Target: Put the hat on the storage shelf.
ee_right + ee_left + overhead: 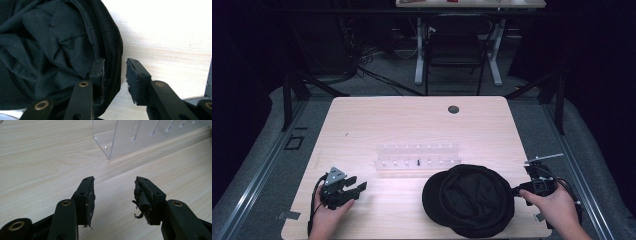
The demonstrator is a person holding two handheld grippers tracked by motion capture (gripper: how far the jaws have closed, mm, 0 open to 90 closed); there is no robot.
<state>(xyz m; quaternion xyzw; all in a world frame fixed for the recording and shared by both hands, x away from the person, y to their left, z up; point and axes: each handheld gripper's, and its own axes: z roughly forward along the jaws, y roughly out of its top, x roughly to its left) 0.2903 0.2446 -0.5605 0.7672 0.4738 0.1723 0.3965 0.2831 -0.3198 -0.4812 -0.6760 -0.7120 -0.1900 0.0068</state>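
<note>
Presently straddling hat brim with right gripper, jaws unclenched; advisable: seating deeper before pinching. Left gripper released, left of hat.

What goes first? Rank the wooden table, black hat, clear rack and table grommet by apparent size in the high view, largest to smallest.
1. Wooden table
2. Black hat
3. Clear rack, spanning nearly the hat's width but much thinner
4. Table grommet

Pale wood-grain table, smooth and matt. The rack is clear glossy plastic. The black hat is soft matt cloth, creased. Left gripper is matt black plastic, brass-coloured rivets, with frayed, rough pads.
</note>
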